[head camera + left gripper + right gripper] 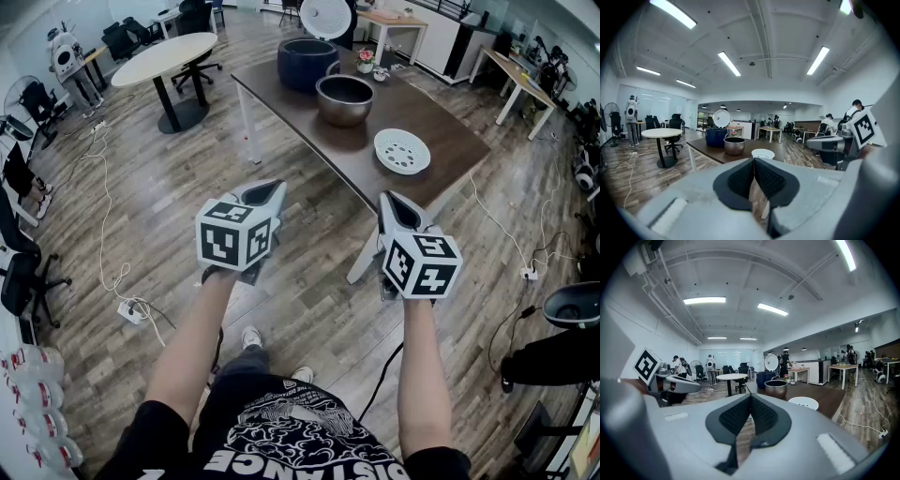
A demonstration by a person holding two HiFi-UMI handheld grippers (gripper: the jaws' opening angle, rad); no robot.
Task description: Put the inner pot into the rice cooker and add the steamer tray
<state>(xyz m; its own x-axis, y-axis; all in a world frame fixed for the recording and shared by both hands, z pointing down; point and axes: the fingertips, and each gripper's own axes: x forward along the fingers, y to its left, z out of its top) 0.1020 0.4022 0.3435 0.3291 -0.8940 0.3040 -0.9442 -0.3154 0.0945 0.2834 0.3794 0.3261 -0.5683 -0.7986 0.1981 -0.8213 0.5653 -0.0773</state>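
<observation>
Head view has both my tongs held out over the wooden floor (319,281), short of the counter (450,131) and well apart from everything on it; the left tongs (273,187) are pressed together with nothing between them, and the left gripper view bears this out, its two dark pads (740,179) meeting along one seam; the right tongs (388,199) are likewise pressed together and empty, their pads touching in the right gripper view; on the counter I see the dark blue rice cooker (307,64) at the far end, its white lid (325,17) standing up open; the metal inner pot (344,98) stands upright just beside the cooker on its near side, outside it; the white steamer tray (402,151) lies flat closer to the counter's near corner, apart from the pot; a small flower pot (365,62) sits to the right of the cooker; a round white table (164,58) stands off to the left across the floor
</observation>
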